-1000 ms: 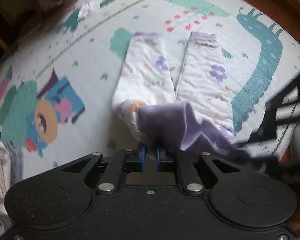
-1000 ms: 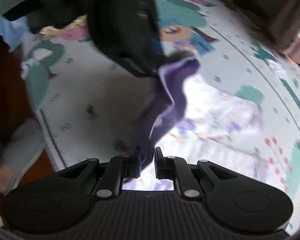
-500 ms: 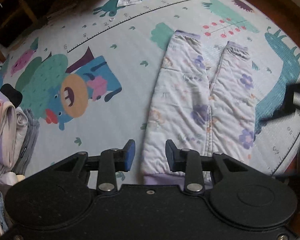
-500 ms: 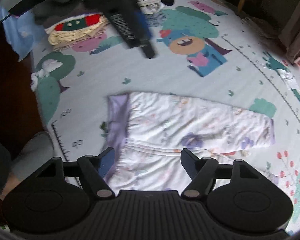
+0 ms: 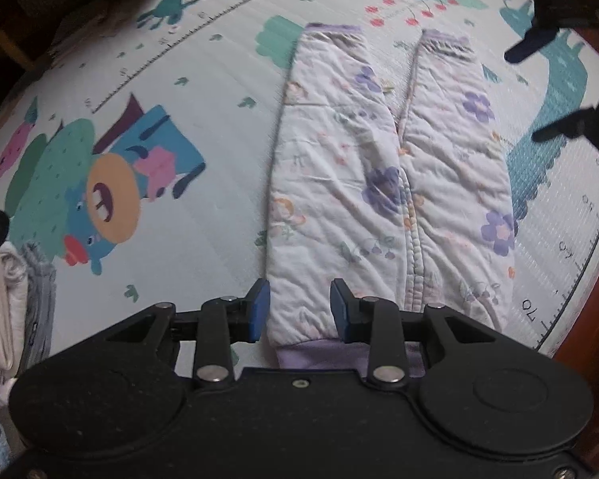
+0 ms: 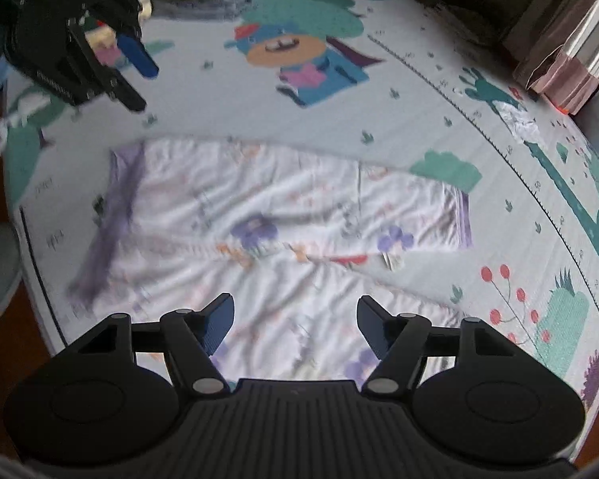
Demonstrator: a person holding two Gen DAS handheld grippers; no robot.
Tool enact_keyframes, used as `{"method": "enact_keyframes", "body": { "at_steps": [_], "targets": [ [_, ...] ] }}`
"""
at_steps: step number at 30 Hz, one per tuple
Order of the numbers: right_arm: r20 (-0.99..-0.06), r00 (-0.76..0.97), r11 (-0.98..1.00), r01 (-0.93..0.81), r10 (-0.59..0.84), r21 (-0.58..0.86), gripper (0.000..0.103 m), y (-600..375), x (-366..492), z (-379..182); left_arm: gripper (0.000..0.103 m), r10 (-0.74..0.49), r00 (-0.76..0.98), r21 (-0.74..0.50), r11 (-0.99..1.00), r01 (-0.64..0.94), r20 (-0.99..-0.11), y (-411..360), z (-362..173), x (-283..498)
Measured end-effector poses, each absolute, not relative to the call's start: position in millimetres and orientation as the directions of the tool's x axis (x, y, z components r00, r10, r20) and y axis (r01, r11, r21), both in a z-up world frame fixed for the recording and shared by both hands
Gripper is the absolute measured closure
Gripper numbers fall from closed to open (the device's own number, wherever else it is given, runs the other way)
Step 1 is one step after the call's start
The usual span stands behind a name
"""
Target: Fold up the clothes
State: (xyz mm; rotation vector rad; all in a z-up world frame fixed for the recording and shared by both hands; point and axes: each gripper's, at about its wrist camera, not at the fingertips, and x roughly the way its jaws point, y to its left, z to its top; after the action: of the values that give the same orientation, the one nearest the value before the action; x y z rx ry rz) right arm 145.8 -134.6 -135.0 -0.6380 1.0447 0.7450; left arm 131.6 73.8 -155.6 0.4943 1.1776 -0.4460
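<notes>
Because both tools stand with their jaws spread and nothing between the pads, the quilted floral trousers (image 5: 383,183) lie free on the cartoon play mat (image 5: 203,80), flat and face up. The left tool (image 5: 298,306) hovers low over the lilac waistband (image 5: 319,353), its blue pads straddling the top of one leg, which suggests it is lined up either to pinch that edge or to smooth it. The right tool (image 6: 295,324) hangs over the other leg from the side, jaws wider apart, holding nothing; in the left wrist view it shows as a dark shape at the far right (image 5: 571,80), well apart from the cloth.

The two legs lie side by side, nearly touching along the inner seam and parting slightly toward the purple cuffs (image 5: 331,28). That layout reads as the preparation for a lengthwise fold: one leg over the other, then cuffs brought up to the waist. No fold is made yet, so the task seems to be at its start for this garment.

The padded fabric is wrinkled and looks thick, so a shallow pinch may catch only the top layer. At the mat's left edge sits a stack of folded clothes (image 5: 4,291), likely where the trousers are meant to end up.
</notes>
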Motion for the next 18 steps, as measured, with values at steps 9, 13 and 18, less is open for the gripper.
{"method": "enact_keyframes", "body": {
  "at_steps": [9, 13, 18],
  "targets": [
    [-0.943, 0.261, 0.583, -0.807, 0.208, -0.094, 0.037, -165, 162, -191, 0.072, -0.1, 0.207, 0.02, 0.86, 0.51, -0.973, 76, -213, 144],
    [-0.941, 0.256, 0.6, -0.797, 0.221, -0.076, 0.042, -173, 173, -213, 0.072, -0.146, 0.169, -0.053, 0.887, 0.458, -0.975, 74, -234, 145],
    [-0.938, 0.257, 0.628, -0.776, 0.232, -0.057, 0.043, -183, 191, -237, 0.072, -0.187, 0.16, -0.099, 0.891, 0.443, -0.969, 62, -252, 142]
  ]
}}
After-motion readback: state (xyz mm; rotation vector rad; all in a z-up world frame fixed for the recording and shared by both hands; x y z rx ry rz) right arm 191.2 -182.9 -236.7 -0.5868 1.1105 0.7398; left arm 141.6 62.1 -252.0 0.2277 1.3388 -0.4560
